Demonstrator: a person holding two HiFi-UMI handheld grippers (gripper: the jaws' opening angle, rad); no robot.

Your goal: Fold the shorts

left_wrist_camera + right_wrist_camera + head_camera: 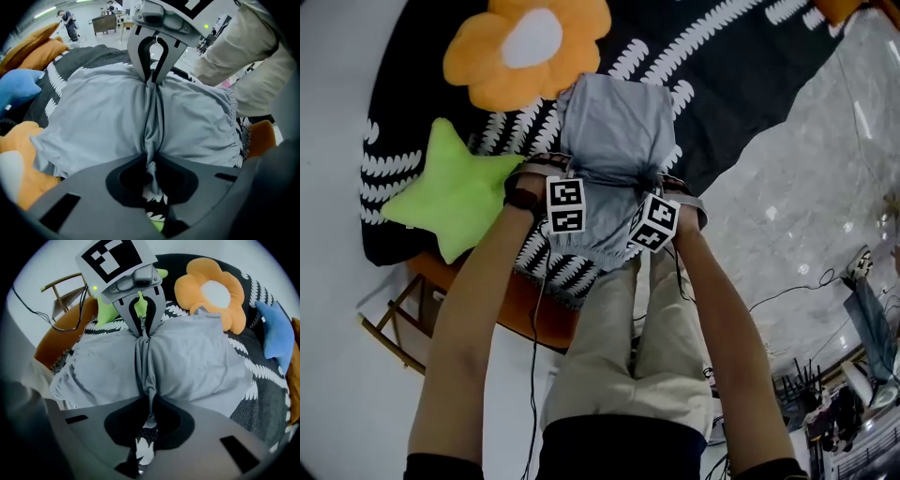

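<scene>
Green star cushion (450,192) lies out left of the left gripper (151,164), whose jaws are clamped tight on a pinched ridge of the grey shorts (614,122). The shorts spread away beyond both grippers over the patterned cover (750,56). The right gripper (149,401) faces it, jaws closed on the same ridge

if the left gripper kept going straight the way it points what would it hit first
The left gripper is shut on a pinch of the grey shorts and points down; straight on, it would likely press that fabric into the black-and-white patterned cover right beneath.
</scene>
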